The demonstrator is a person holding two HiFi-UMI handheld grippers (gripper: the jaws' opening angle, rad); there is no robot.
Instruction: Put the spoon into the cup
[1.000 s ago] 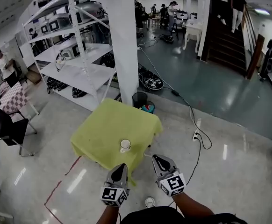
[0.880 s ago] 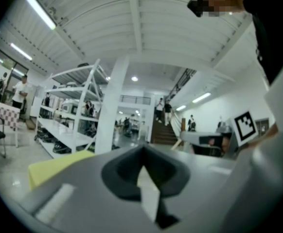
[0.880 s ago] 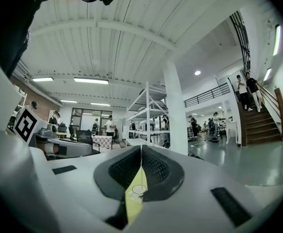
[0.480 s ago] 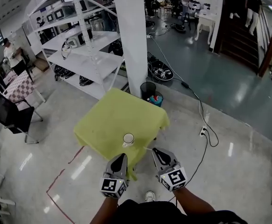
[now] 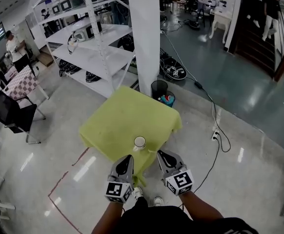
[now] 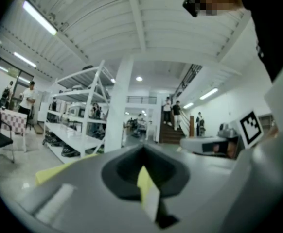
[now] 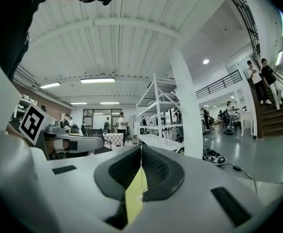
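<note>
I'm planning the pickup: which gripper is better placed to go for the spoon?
Probably right. The spoon, a thin pale sliver, lies just right of the cup, directly ahead of the right gripper. The left gripper sits on the cup's other side. Both are shut and empty.

View carried forward (the person steps in), cup [image 5: 139, 142] nearer the left gripper [image 5: 127, 158] and right gripper [image 5: 160, 154], table [image 5: 113, 123] closer

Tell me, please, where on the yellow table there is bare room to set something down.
The yellow cloth is bare almost everywhere: from the cup back toward the white pillar and the bin, and the left side toward the shelves. It is tight only at the near edge round the cup, where the left gripper and right gripper hang, both shut.
</note>
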